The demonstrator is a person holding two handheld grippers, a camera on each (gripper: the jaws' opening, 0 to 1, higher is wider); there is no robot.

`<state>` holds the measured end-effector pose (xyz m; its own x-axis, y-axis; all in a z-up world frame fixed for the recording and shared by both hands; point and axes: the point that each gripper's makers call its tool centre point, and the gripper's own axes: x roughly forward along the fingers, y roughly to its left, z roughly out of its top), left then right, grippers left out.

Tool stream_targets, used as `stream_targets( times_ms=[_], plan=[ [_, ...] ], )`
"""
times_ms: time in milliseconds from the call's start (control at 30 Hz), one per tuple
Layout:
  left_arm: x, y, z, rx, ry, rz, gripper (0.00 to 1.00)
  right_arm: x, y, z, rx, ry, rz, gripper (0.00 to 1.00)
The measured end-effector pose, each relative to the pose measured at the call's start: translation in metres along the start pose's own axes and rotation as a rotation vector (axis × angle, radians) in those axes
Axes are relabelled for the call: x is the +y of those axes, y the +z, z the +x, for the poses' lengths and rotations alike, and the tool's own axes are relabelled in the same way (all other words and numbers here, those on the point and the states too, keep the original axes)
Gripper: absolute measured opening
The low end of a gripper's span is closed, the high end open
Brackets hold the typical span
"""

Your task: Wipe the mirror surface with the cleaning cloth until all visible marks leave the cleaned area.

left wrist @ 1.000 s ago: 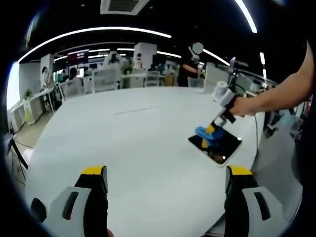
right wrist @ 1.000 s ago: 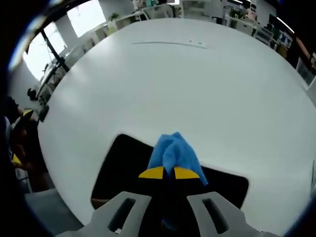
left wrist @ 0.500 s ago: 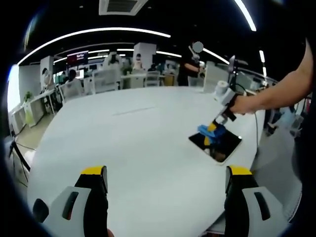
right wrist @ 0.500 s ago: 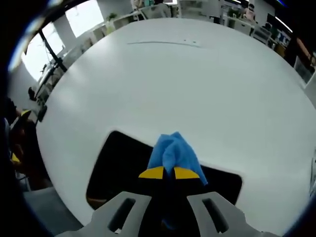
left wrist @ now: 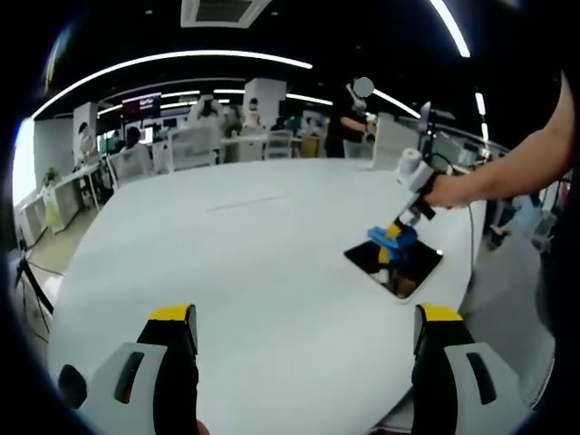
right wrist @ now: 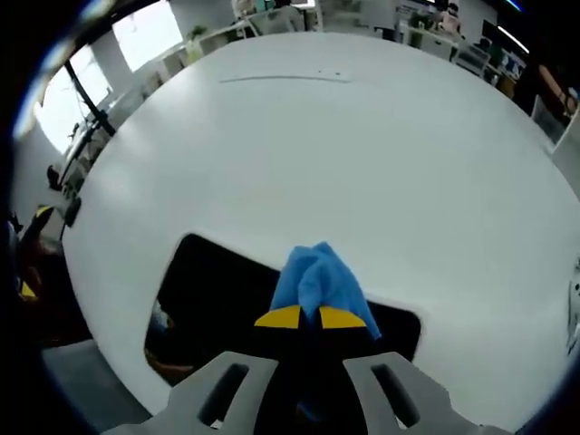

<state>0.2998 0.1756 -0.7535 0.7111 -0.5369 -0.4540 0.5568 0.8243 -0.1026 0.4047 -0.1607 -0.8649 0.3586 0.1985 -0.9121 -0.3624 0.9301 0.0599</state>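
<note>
A dark rectangular mirror lies flat near the right edge of the round white table. A bunched blue cloth is pinched in my right gripper, which is shut on it and presses it onto the mirror at its far long edge. In the left gripper view that right gripper reaches down from a person's hand, the blue cloth at its tip on the mirror's far side. My left gripper is open over the table's near part, far from the mirror, nothing between its yellow-tipped fingers.
The person's bare forearm comes in from the right above the table edge. Behind the table stand desks, chairs and people in an open office. A thin seam line crosses the far tabletop. Floor drops off beyond the table's left rim.
The right gripper with the cloth has slid toward the mirror's far right side; in its own view the mirror has shifted down and left. The left gripper has stayed put.
</note>
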Motion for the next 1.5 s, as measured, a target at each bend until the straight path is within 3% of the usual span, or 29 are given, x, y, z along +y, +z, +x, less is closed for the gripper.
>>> stream_targets(
  times_ms=[433, 567, 733, 1500],
  plan=[
    [0.000, 0.003, 0.000, -0.015, 0.012, -0.010, 1.00, 0.001, 0.000, 0.003, -0.007, -0.024, -0.011, 0.00],
    [-0.003, -0.001, 0.001, 0.003, 0.011, -0.004, 1.00, 0.005, -0.008, -0.001, 0.008, -0.028, -0.016, 0.00],
    [-0.003, 0.007, 0.001, -0.019, 0.014, -0.007, 1.00, 0.008, -0.017, -0.003, 0.010, -0.025, -0.011, 0.00],
    [-0.009, 0.005, 0.000, -0.029, 0.002, 0.004, 1.00, 0.036, -0.069, -0.026, -0.005, 0.014, 0.021, 0.00]
  ],
)
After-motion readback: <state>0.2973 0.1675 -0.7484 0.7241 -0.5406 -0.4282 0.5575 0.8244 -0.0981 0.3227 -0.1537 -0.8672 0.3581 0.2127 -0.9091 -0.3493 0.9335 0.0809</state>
